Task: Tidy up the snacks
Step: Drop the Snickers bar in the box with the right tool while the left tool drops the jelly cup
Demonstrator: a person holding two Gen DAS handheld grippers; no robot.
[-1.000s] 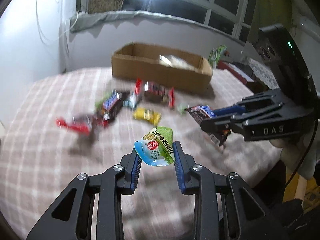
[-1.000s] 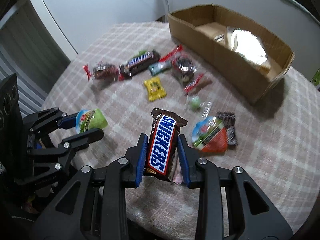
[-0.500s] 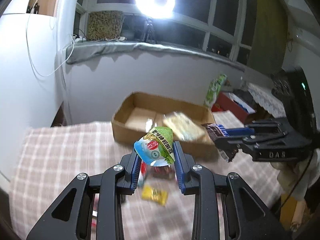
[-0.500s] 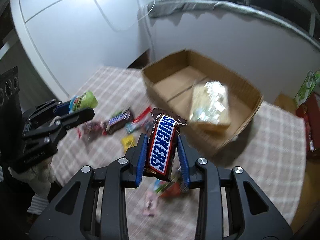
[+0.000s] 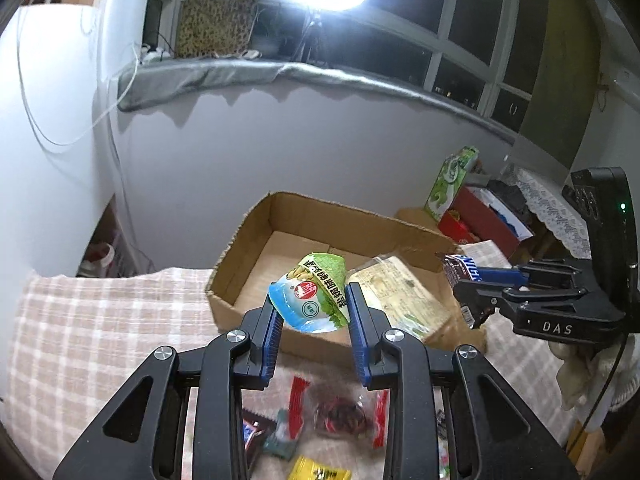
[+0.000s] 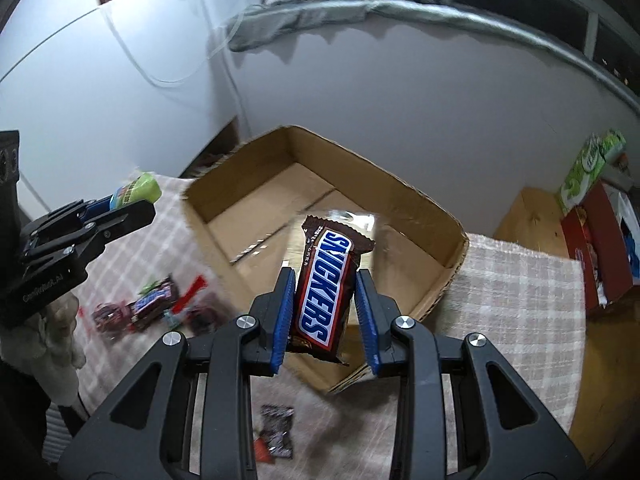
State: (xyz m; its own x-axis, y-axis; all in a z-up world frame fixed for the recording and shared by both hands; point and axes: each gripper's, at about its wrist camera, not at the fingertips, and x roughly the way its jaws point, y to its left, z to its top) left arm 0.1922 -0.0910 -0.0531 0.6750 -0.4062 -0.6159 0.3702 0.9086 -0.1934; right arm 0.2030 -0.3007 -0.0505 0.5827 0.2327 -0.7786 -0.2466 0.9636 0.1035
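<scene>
My left gripper (image 5: 314, 314) is shut on a green and blue snack packet (image 5: 312, 294) and holds it above the near wall of the open cardboard box (image 5: 248, 236). My right gripper (image 6: 325, 302) is shut on a Snickers bar (image 6: 326, 284), upright over the box (image 6: 440, 220). A clear-wrapped flat packet (image 5: 404, 292) lies inside the box. In the left wrist view the right gripper (image 5: 464, 280) reaches in from the right with the bar. In the right wrist view the left gripper (image 6: 132, 200) enters from the left with the green packet (image 6: 138, 190).
Loose snacks lie on the checked tablecloth (image 5: 100, 320) in front of the box: red-wrapped sweets (image 5: 340, 416), a yellow packet (image 5: 320, 472), a small Snickers (image 6: 154, 302), a dark wrapper (image 6: 276, 432). A red box (image 5: 480, 220) and a green carton (image 5: 452, 176) stand right. A white wall is behind.
Both grippers have risen and moved forward from over the loose snacks to the cardboard box, each still holding its snack. The box now fills the middle of both views.
</scene>
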